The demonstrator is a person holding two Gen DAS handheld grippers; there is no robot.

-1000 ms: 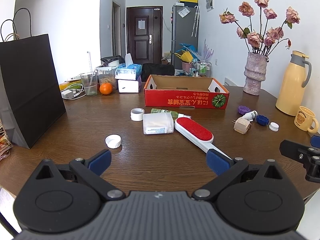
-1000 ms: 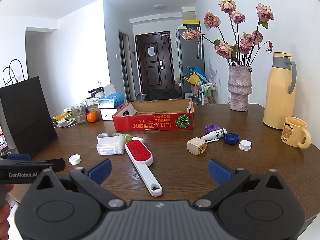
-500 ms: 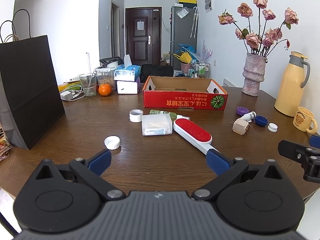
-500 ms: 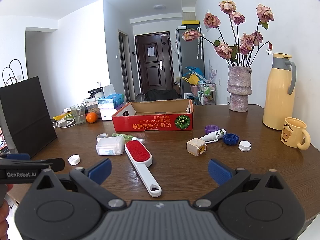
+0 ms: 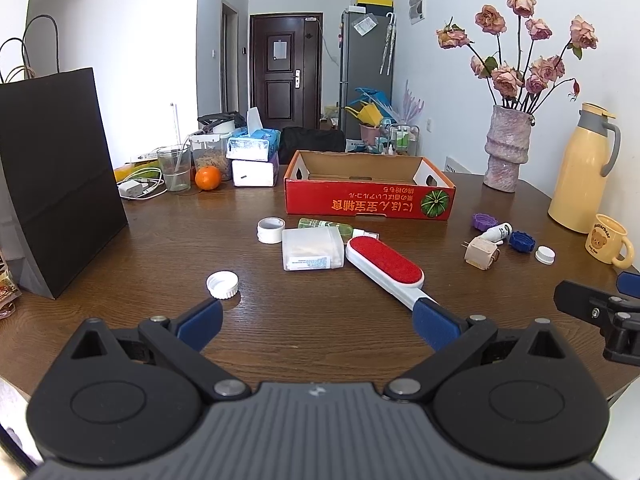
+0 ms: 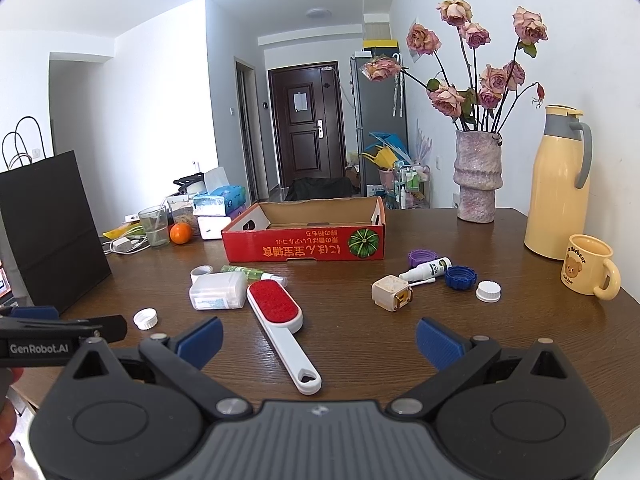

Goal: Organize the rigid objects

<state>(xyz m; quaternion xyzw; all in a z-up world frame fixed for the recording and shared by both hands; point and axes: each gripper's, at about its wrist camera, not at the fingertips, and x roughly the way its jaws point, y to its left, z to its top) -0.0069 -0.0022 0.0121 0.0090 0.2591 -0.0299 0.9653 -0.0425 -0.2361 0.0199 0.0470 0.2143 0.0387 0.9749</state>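
A red cardboard box (image 5: 370,199) (image 6: 305,245) stands open and empty at mid-table. In front of it lie a red-and-white lint brush (image 5: 385,267) (image 6: 280,320), a clear plastic case (image 5: 312,248) (image 6: 218,290), a green bottle (image 5: 320,224), a tape roll (image 5: 271,229), a white cap (image 5: 222,284) (image 6: 145,318), a beige cube plug (image 5: 482,253) (image 6: 391,292), a spray bottle (image 6: 426,270), and purple (image 6: 421,257), blue (image 6: 461,277) and white (image 6: 489,291) caps. My left gripper (image 5: 316,322) and right gripper (image 6: 318,338) both hover open and empty near the table's front edge.
A black paper bag (image 5: 56,184) stands at the left. A vase of roses (image 6: 478,176), a yellow thermos (image 6: 558,184) and a bear mug (image 6: 588,270) sit at the right. A glass, an orange (image 5: 208,178) and tissue boxes (image 5: 254,158) line the back left.
Both grippers have drifted very slightly; the objects on the table have not moved and both stay open.
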